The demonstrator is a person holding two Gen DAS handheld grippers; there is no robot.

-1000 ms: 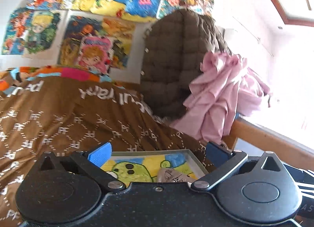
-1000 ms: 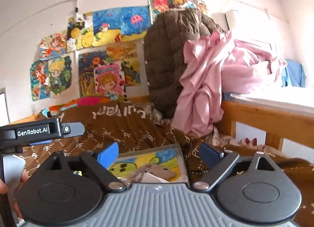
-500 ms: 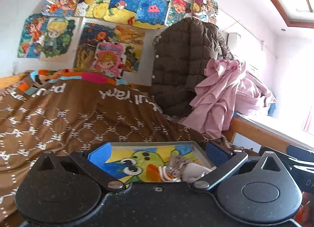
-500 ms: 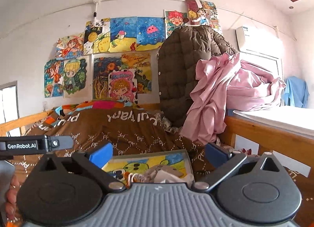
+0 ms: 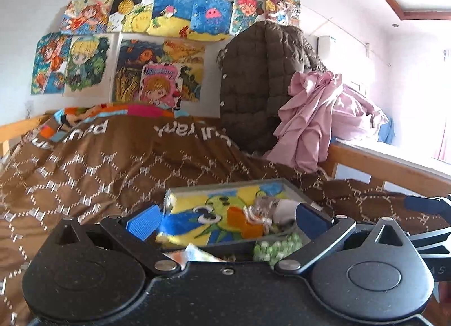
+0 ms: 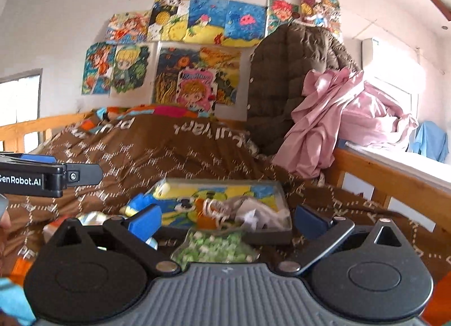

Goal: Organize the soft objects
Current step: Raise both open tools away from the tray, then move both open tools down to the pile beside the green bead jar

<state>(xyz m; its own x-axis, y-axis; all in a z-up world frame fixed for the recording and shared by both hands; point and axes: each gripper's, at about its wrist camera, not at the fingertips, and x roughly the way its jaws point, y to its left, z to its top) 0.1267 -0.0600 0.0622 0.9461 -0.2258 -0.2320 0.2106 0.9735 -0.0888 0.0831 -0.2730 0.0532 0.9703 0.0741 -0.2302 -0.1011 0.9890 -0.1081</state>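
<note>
While both grippers point over the bed, the left gripper has its blue fingers spread apart with nothing between them, and the right gripper is likewise spread wide and empty. Just ahead of both lies a shallow tray with a bright cartoon picture on its floor, resting on the brown blanket. Inside the tray, toward its right end, sits a small crumpled grey and white soft bundle with a twisted white cord beside it. A clear bag of green and white bits lies against the tray's near edge, seen in both views. From the right wrist, more small colourful things, too blurred to name, lie left of the tray, and the left gripper's black side shows at the far left edge.

Compared with a second ago, both cameras have pulled back and tipped lower: the tray shows whole rather than only its far half, and the green bag has come into sight.

Beyond the blanket a brown quilted coat hangs by a heap of pink cloth, and drawings cover the wall
</note>
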